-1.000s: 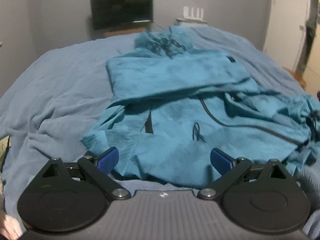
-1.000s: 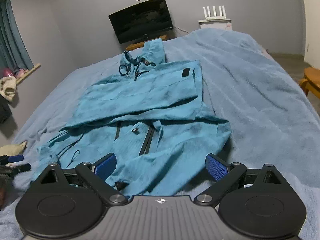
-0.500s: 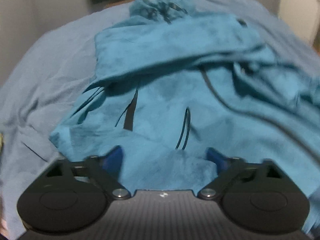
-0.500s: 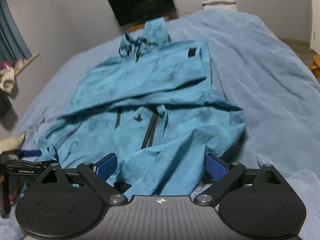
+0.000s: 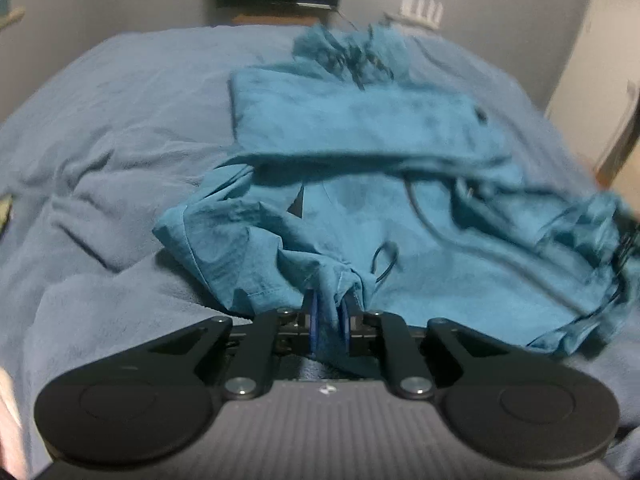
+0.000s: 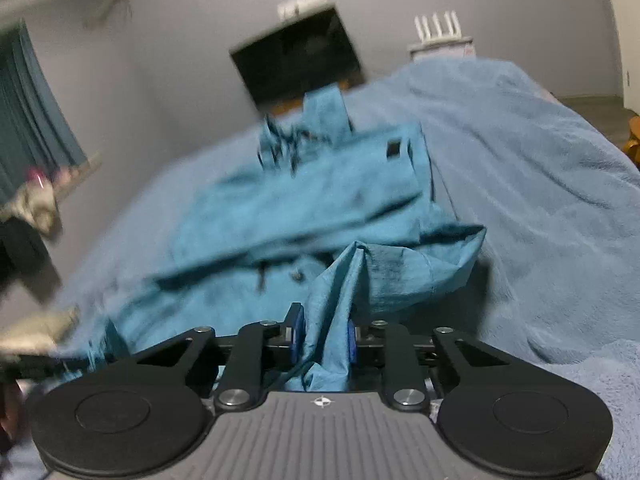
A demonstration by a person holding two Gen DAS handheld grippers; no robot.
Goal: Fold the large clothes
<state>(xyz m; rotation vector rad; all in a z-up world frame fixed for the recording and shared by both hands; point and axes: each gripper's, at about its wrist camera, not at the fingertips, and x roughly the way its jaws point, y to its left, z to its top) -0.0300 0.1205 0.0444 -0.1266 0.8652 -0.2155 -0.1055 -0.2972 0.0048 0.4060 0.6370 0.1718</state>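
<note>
A large teal jacket (image 5: pixel 360 140) lies on the bed, its sleeves folded across the chest and its hood at the far end. My left gripper (image 5: pixel 329 320) is shut on the jacket's near hem, which bunches between the blue pads. In the right wrist view the same jacket (image 6: pixel 304 200) shows, and my right gripper (image 6: pixel 323 340) is shut on the hem at the other bottom corner, with a fold of cloth rising between its fingers. Both views are motion-blurred.
A light blue blanket (image 5: pixel 120 128) covers the whole bed (image 6: pixel 540 180). A dark screen (image 6: pixel 296 56) hangs on the far wall, with a white router (image 6: pixel 440 36) beside it. A curtain (image 6: pixel 28 120) and clutter stand at the left.
Both grippers moved forward onto the jacket's bottom hem and closed on it from open. The hem is now gathered and lifted slightly at both corners.
</note>
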